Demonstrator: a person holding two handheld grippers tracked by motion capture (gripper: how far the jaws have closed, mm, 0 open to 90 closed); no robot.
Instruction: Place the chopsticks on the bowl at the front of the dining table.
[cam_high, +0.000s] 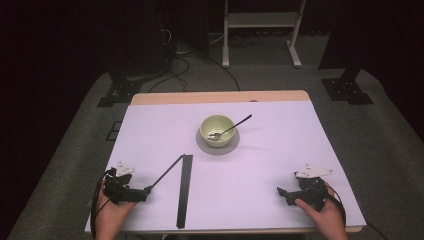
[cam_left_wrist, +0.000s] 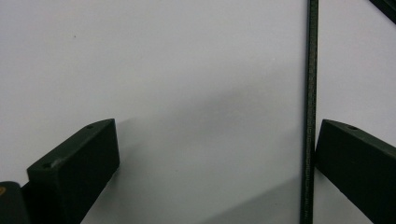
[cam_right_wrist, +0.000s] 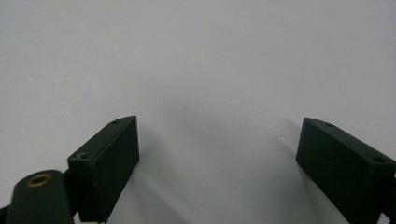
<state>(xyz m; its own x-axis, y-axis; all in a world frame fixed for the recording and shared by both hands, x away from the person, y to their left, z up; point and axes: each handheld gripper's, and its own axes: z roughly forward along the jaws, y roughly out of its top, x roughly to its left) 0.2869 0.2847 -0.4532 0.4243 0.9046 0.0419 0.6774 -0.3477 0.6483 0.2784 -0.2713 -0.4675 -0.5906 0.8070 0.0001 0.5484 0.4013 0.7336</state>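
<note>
A pale green bowl (cam_high: 217, 129) stands on a grey round mat (cam_high: 217, 146) at mid-table, with a spoon (cam_high: 234, 126) leaning in it, handle to the right. A thin black rod (cam_high: 165, 173) runs diagonally from my left gripper (cam_high: 145, 192) toward the top end of a wider black strip (cam_high: 184, 190). In the left gripper view the gripper (cam_left_wrist: 217, 135) is open, and the rod (cam_left_wrist: 308, 116) lies on the table between the jaws, right against the inner face of the right one. My right gripper (cam_high: 281, 192) (cam_right_wrist: 219, 130) rests open over bare tabletop at the front right.
The white table surface (cam_high: 280, 130) has a wooden edge at the back. The black strip's corner (cam_left_wrist: 385, 5) shows at the top right of the left gripper view. A white stand (cam_high: 260, 22) and cables sit on the floor beyond the table.
</note>
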